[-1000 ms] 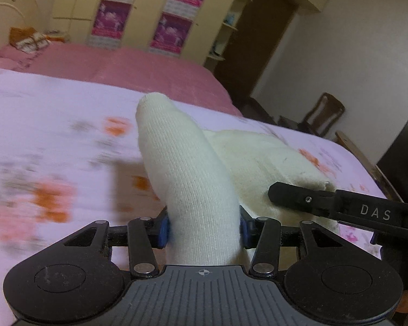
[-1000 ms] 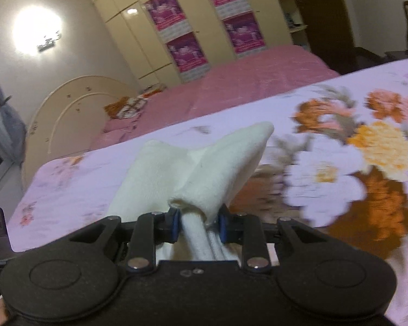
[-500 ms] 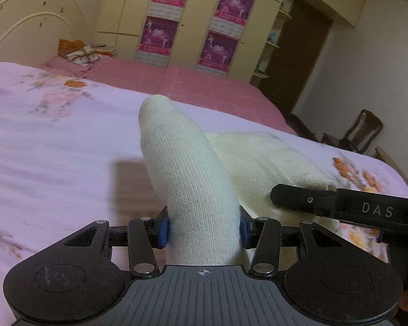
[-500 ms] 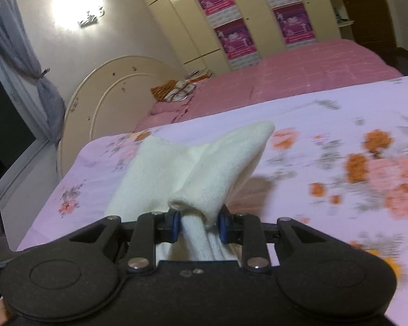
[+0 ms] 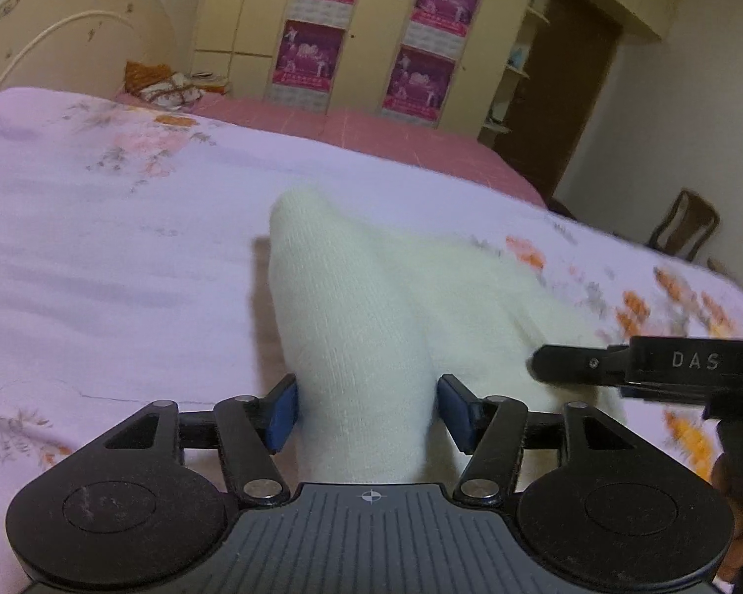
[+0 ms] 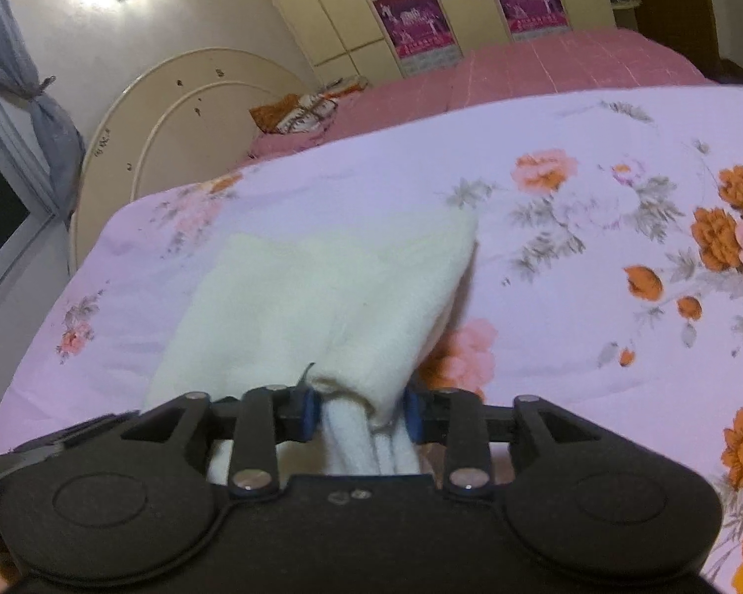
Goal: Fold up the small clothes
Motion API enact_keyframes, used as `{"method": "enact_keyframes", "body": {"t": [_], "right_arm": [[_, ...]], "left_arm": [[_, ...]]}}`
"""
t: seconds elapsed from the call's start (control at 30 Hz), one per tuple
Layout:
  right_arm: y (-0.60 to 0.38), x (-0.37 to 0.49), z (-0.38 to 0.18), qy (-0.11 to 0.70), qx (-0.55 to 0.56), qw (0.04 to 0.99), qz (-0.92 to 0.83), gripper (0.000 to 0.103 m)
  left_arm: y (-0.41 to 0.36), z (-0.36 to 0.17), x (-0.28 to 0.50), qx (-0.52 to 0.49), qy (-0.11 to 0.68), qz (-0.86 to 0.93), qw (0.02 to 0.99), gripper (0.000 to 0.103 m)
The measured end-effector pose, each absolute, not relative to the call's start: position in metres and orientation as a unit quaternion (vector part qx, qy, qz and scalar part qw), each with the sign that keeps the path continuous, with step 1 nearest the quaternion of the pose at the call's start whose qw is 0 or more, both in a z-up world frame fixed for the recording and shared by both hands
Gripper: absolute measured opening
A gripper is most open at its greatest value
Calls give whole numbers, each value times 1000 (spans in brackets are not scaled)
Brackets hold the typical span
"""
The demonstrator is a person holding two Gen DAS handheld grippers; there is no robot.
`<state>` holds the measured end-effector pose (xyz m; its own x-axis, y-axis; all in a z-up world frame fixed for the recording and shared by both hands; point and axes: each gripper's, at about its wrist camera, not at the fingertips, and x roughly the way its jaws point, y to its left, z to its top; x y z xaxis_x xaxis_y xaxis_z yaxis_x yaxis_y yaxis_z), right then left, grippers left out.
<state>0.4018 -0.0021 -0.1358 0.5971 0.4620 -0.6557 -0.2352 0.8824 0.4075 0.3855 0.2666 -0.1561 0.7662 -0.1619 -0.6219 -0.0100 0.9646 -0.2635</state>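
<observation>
Both grippers clamped on the same cream garment [image 5: 356, 346]. Left gripper [image 5: 366, 411] has its blue pads pinched on a thick rolled bunch; right gripper [image 6: 356, 411] is narrow on several gathered layers.

Change over the last second: the cloth ahead of both tools has dropped. In the right wrist view the corner that stood up as a peak a second ago now spreads flatter over the floral bedsheet [image 6: 594, 297]; in the left wrist view the raised tip sits lower too. Both views have swung toward the headboard [image 6: 183, 114] end of the bed. Right gripper's side arm shows at the right edge of the left view, so the two tools are close together.

My read: the lifted edge is being carried over and laid down, mid-fold. Garment lies on the sheet, near the bed's headboard-side edge. Whether the edges line up is hidden.
</observation>
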Motion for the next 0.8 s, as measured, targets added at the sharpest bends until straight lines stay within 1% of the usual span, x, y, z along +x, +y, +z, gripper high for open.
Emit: {"method": "enact_keyframes", "body": {"t": [0.03, 0.13, 0.27, 0.37, 0.4, 0.43, 0.5, 0.57, 0.67, 0.73, 0.77, 0.8], "right_arm": [[-6, 402, -133, 402, 147, 883, 193, 41], [-16, 407, -125, 396, 169, 883, 187, 44], [-13, 429, -129, 408, 190, 875, 178, 43], [1, 443, -131, 401, 160, 887, 166, 28], [4, 445, -131, 393, 147, 892, 165, 22], [8, 446, -130, 385, 130, 898, 165, 18], [18, 447, -131, 369, 82, 910, 169, 15], [23, 449, -138, 369, 44, 915, 159, 15], [17, 446, -139, 378, 55, 912, 152, 17], [15, 435, -127, 368, 56, 915, 153, 23], [13, 429, -121, 365, 58, 916, 155, 24], [11, 424, -115, 361, 64, 916, 161, 27]], "left_arm": [[270, -151, 385, -133, 332, -35, 933, 59], [280, -144, 401, -151, 329, -17, 932, 59], [291, -154, 430, -173, 343, 19, 923, 59], [292, -165, 444, -184, 349, 34, 918, 59], [290, -168, 447, -180, 349, 37, 919, 59], [290, -171, 449, -176, 351, 37, 919, 60], [287, -174, 448, -172, 351, 43, 919, 67], [287, -172, 445, -172, 352, 42, 919, 68], [281, -163, 433, -145, 345, 34, 927, 68], [277, -159, 422, -134, 344, 26, 929, 68], [275, -157, 415, -133, 344, 24, 929, 68], [274, -156, 409, -131, 345, 23, 929, 68]]}}
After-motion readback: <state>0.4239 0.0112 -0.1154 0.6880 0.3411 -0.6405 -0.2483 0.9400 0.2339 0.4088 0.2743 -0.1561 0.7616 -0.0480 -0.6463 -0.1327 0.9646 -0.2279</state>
